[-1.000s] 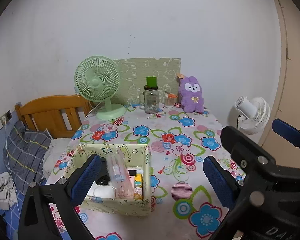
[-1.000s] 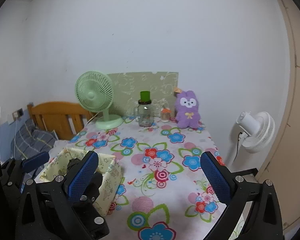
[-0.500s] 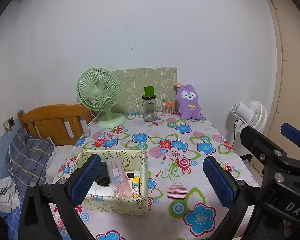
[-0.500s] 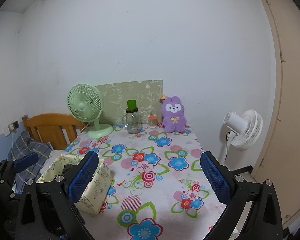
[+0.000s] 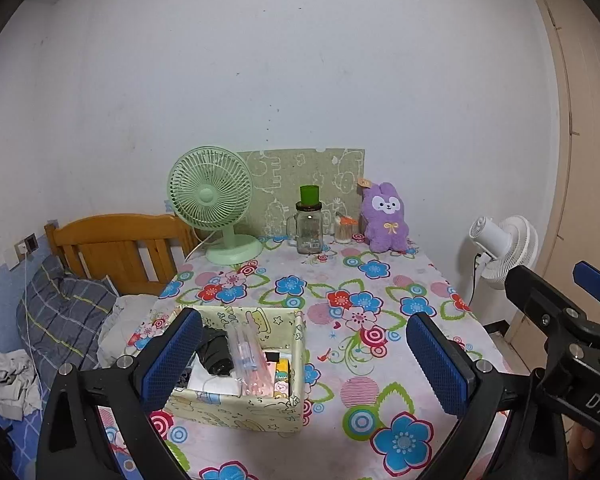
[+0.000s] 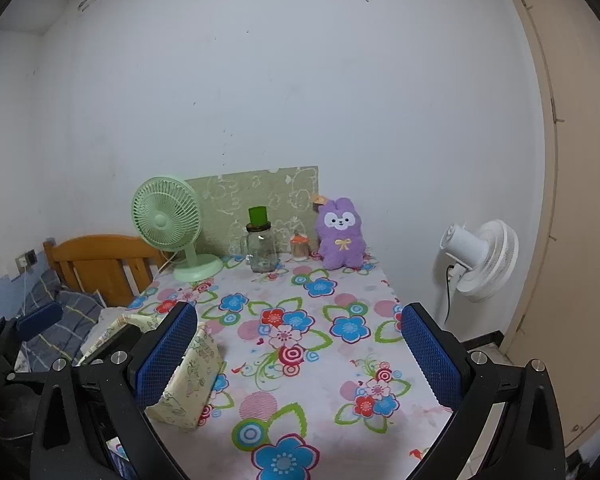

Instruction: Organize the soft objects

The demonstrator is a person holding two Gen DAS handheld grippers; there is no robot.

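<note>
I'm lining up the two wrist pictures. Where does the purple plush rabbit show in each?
Left wrist view: purple plush rabbit sits at the table's far end against the wall, right of centre.
Right wrist view: the rabbit sits at the far end, just right of centre.
Shared landmark: the glass jar with a green top stands to its left in both.

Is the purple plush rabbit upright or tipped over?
Upright. The purple plush rabbit sits on its base at the table's far edge by the wall, ears up, face forward, untouched by either gripper.
</note>
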